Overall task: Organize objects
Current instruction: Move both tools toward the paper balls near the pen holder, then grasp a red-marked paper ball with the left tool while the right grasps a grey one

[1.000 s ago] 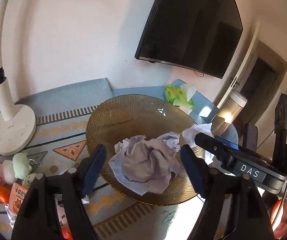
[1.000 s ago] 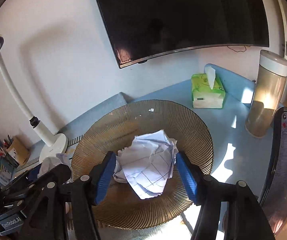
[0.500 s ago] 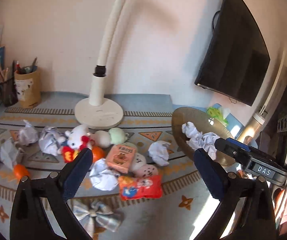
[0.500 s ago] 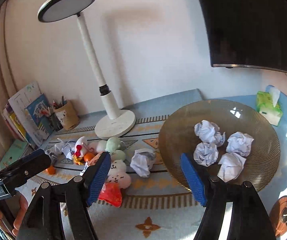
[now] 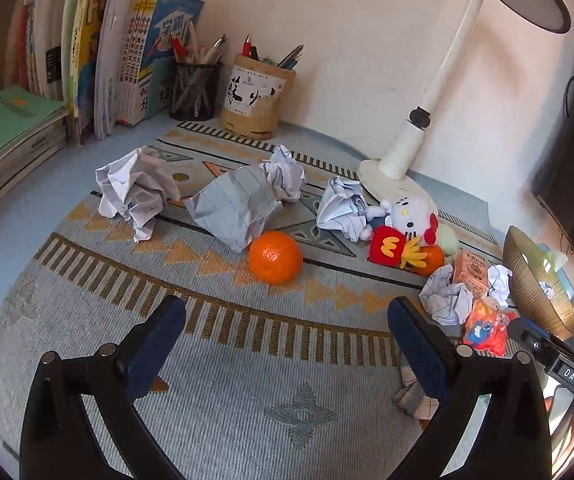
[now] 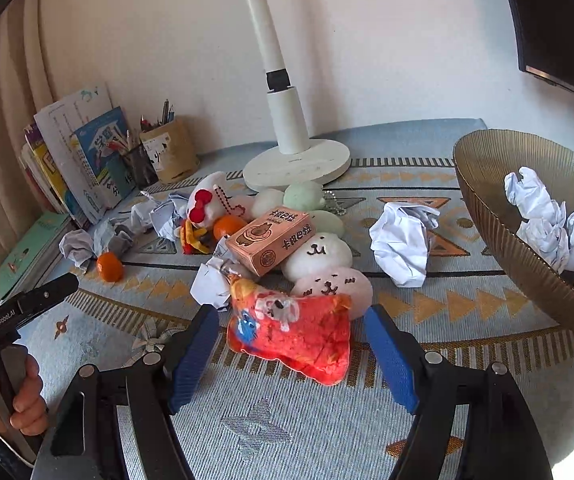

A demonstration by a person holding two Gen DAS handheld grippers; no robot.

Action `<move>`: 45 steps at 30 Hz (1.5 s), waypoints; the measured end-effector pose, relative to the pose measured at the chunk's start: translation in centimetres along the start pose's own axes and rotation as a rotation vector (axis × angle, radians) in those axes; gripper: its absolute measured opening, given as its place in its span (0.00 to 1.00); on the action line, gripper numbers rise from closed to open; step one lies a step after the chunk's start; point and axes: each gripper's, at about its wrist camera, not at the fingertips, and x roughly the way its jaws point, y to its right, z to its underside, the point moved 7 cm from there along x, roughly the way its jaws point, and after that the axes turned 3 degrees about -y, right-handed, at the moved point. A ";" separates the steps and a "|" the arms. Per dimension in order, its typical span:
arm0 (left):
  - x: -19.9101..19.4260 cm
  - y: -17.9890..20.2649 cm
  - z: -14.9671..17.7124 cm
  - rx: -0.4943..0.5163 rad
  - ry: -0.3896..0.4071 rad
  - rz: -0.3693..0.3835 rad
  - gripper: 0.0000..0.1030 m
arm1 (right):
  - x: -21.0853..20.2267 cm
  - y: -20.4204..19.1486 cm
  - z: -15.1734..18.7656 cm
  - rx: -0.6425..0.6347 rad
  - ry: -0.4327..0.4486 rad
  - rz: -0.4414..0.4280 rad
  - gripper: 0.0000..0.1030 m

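Right gripper (image 6: 291,354) jaws just been opening, wide, empty; red crinkly foil snack bag (image 6: 293,334) lies between tips, untouched. Bag light, soft, slippery: pinch across middle. Left gripper (image 5: 287,346) jaws wide, empty, over patterned woven mat (image 5: 247,400). Farther: round orange tangerine (image 5: 275,257), crumpled lined paper balls (image 5: 233,208), light, springy. Handle label "GenRobot.AI" (image 6: 3,319).

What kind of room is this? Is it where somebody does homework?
Probably, yes: it looks like a study desk at home. Books lean against the wall, pen cups stand beside them, and a desk lamp rises behind the toys.
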 end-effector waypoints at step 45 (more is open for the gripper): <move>4.8 -10.7 -6.4 -0.028 -0.032 -0.148 0.42 | 16.1 -23.9 -8.3 -0.027 -0.326 -0.367 0.37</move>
